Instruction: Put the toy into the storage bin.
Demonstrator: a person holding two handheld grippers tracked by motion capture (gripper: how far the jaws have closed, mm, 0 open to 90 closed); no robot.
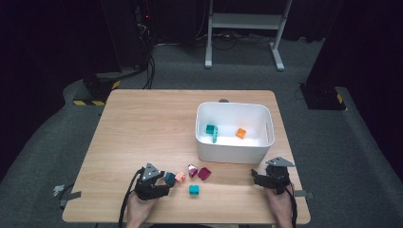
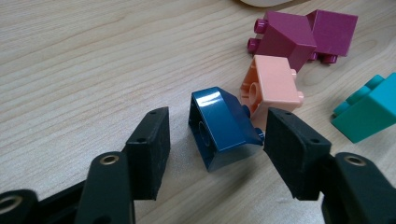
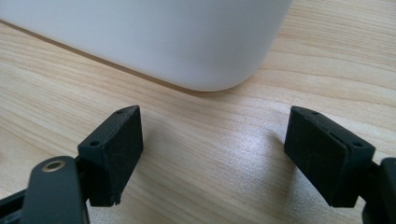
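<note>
A dark blue brick [image 2: 224, 126] lies tilted on the wooden table [image 1: 142, 128], between the jaws of my left gripper [image 2: 217, 135]. The right pad is at the brick's studs, while a gap shows between the left pad and the brick. In the high view the left gripper [image 1: 166, 180] sits near the front edge with the blue brick [image 1: 169, 178] at its tips. My right gripper [image 3: 212, 140] stands open over bare wood, just short of the white bin [image 3: 163, 37]. From above, the right gripper [image 1: 257, 175] is at the bin's front right corner.
Beside the blue brick lie a salmon brick [image 2: 273, 86], two magenta bricks [image 2: 285, 39] and a teal brick [image 2: 369, 109]. The white bin [image 1: 233, 154] holds a teal piece [image 1: 211, 131] and an orange brick [image 1: 241, 133].
</note>
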